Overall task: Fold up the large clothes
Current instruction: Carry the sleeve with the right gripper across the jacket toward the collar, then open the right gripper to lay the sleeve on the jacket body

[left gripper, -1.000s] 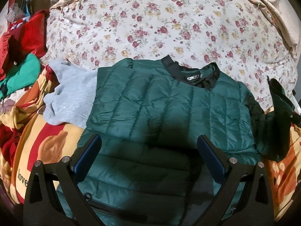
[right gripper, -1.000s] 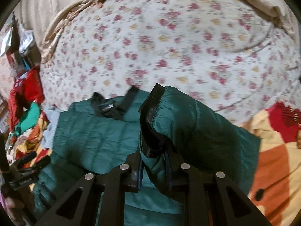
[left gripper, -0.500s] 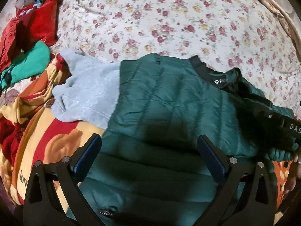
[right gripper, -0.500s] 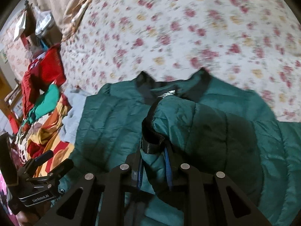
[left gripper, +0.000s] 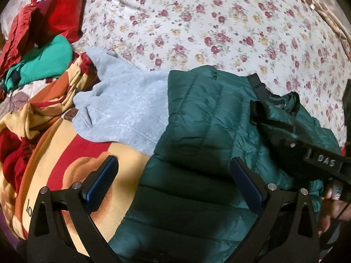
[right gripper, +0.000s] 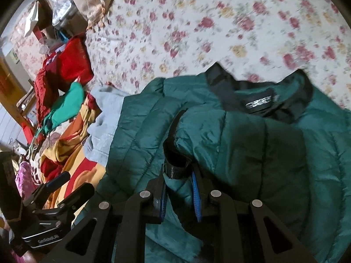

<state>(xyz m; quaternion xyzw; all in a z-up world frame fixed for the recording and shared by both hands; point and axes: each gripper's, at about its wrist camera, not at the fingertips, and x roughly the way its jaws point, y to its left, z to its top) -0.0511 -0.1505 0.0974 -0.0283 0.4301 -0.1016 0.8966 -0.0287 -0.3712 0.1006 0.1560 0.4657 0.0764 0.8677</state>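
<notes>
A dark green quilted jacket (left gripper: 197, 131) lies spread on the flowered bedsheet (left gripper: 197, 22), its black collar (right gripper: 258, 103) toward the far side. My right gripper (right gripper: 178, 188) is shut on the jacket's sleeve (right gripper: 219, 135), just behind the black cuff (right gripper: 176, 168). The sleeve is laid across the jacket's body (right gripper: 140, 131). In the left wrist view the right gripper (left gripper: 269, 122) comes in from the right over the jacket. My left gripper (left gripper: 173, 175) is open and holds nothing. It hovers over the jacket's lower left edge and shows as well in the right wrist view (right gripper: 65, 186).
A light grey sweater (left gripper: 122, 109) lies partly under the jacket's left side. Beneath both is a red, orange and yellow blanket (left gripper: 54, 164). Red clothes (left gripper: 43, 22) and a bright green garment (left gripper: 43, 63) are piled at the far left. A person's hand (left gripper: 333, 208) holds the right gripper.
My right gripper has carried the sleeve leftward and down over the jacket's body. The left gripper has shifted left toward the jacket's edge and stays open.
</notes>
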